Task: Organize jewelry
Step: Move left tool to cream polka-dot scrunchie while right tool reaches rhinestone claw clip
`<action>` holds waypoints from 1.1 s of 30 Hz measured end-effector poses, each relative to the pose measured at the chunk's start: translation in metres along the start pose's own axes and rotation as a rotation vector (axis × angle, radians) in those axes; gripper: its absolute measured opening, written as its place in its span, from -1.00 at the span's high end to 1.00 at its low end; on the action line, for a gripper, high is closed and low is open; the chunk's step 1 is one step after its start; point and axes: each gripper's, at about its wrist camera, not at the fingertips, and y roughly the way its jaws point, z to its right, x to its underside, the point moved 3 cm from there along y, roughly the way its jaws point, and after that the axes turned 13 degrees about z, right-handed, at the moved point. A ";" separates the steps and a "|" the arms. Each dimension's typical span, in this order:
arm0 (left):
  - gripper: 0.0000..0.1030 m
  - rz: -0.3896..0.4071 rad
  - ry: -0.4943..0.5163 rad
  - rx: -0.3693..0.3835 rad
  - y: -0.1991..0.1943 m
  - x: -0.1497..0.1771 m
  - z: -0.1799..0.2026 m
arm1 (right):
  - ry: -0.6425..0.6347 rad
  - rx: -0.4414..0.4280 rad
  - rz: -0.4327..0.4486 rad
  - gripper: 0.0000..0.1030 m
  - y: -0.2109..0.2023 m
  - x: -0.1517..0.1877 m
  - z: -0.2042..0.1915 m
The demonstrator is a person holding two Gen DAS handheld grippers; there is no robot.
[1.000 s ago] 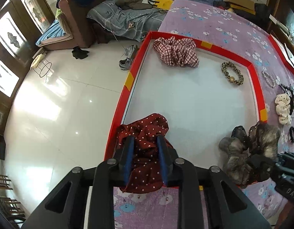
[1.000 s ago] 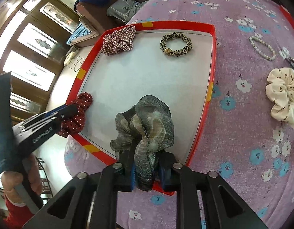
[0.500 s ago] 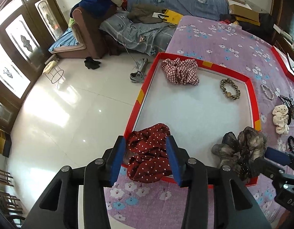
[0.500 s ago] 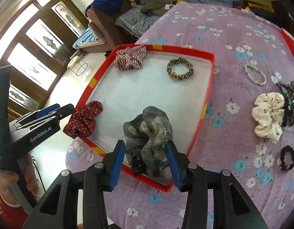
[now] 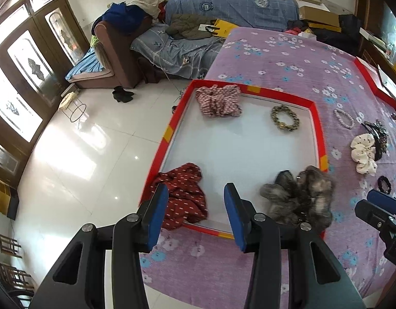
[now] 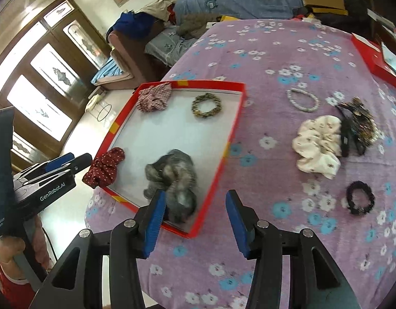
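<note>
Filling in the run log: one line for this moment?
left gripper: open, empty | right gripper: open, empty | red dotted scrunchie, grey scrunchie: in red tray

You've got a bed with a purple floral sheet (image 6: pixel 262 59) carrying everything. Red tray (image 6: pixel 231 139) sits on it straight ahead of your right gripper, at the bed's edge over the floor. Right of that gripper, on the sheet: cream scrunchie (image 6: pixel 317 146), touching a black claw clip (image 6: pixel 354 126) just past it; black hair tie (image 6: pixel 358 197) nearest you; pearl bracelet (image 6: pixel 302 100) further out. Second red tray (image 6: pixel 370 59) lies at the far right edge. From your left gripper, all these lie off right of the tray.
</note>
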 end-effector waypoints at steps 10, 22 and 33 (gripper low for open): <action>0.14 0.024 0.028 0.029 -0.017 -0.004 0.048 | 0.060 0.063 0.025 -0.04 -0.036 0.011 0.062; 0.14 0.022 0.077 0.167 -0.022 -0.015 0.133 | 0.189 0.181 0.042 -0.04 -0.069 0.023 0.161; 0.14 -0.011 0.165 0.281 -0.008 -0.020 0.224 | 0.248 0.203 0.047 -0.04 -0.074 0.017 0.214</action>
